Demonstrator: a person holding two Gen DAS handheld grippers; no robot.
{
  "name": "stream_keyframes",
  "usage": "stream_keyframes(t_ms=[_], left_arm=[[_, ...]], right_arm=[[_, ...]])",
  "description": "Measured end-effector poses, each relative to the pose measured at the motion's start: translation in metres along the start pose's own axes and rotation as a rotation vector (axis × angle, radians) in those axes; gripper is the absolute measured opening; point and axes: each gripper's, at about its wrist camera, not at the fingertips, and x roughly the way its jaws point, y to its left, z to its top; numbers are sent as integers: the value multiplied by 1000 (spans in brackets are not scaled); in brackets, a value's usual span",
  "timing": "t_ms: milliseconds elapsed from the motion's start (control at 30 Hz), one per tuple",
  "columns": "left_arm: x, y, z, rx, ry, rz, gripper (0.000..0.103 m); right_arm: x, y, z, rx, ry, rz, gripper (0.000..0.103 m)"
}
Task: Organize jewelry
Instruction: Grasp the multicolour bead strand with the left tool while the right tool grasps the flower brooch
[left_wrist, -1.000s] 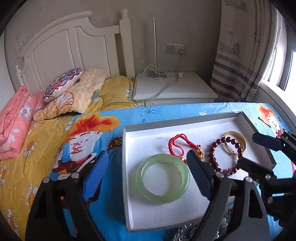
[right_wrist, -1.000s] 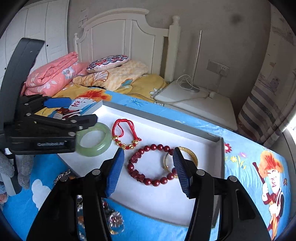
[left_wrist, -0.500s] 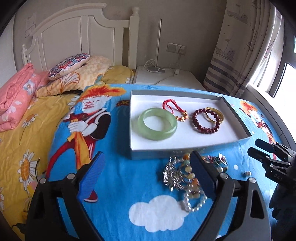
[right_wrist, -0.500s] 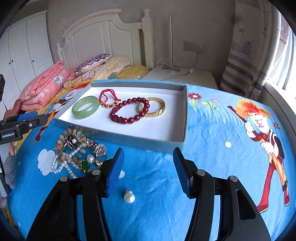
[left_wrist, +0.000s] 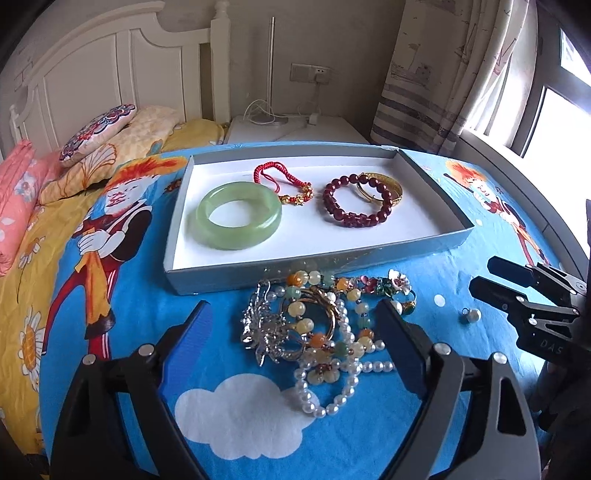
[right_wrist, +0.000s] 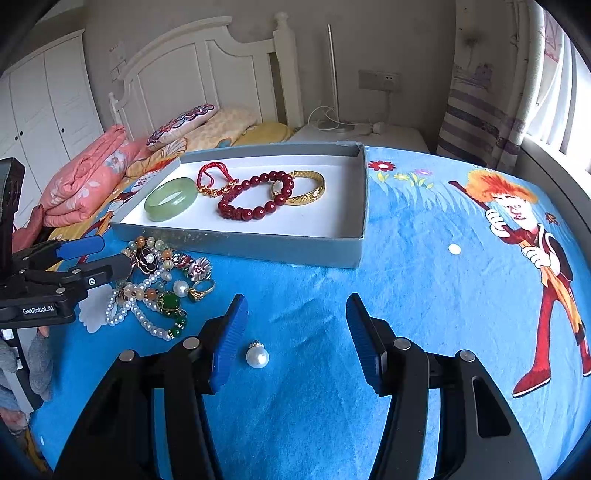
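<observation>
A shallow grey tray with a white floor sits on the blue cartoon-print blanket and holds four pieces: a pale green jade bangle at its left, a red cord bracelet with gold charms behind it, a dark red bead bracelet to the right, and a gold bangle partly under those beads, touching them. Just in front of the tray's near wall lies a tangled heap of loose jewelry: pearl strands, multicoloured stone beads, a silver brooch, flower-shaped pieces and a gold ring with a green stone, too knotted to count. A single pearl pendant lies apart from the heap on bare blanket.

The left gripper hovers right over the heap, its blue-padded fingers spread wide on either side of it, gripping nothing. The right gripper is likewise spread and empty, with the pearl pendant lying just inside its left finger. In the right wrist view the left gripper's side carries the words "GenRobot.AI"; in the left wrist view the right gripper shows the letters "DAS".

Beyond the tray stand a white headboard, a patterned pillow, a folded pink quilt, a white nightstand with cables and a thin upright lamp pole, a wall socket and a striped curtain by the window.
</observation>
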Motion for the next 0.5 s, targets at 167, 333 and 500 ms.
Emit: stream_keyframes(t_ms=[167, 333, 500], left_arm=[[13, -5, 7, 6, 21, -12, 78], [18, -10, 8, 18, 31, -24, 64], [18, -14, 5, 40, 27, -21, 36]], right_arm=[[2, -3, 1, 11, 10, 14, 54], [2, -3, 1, 15, 10, 20, 55], [-1, 1, 3, -4, -18, 40, 55]])
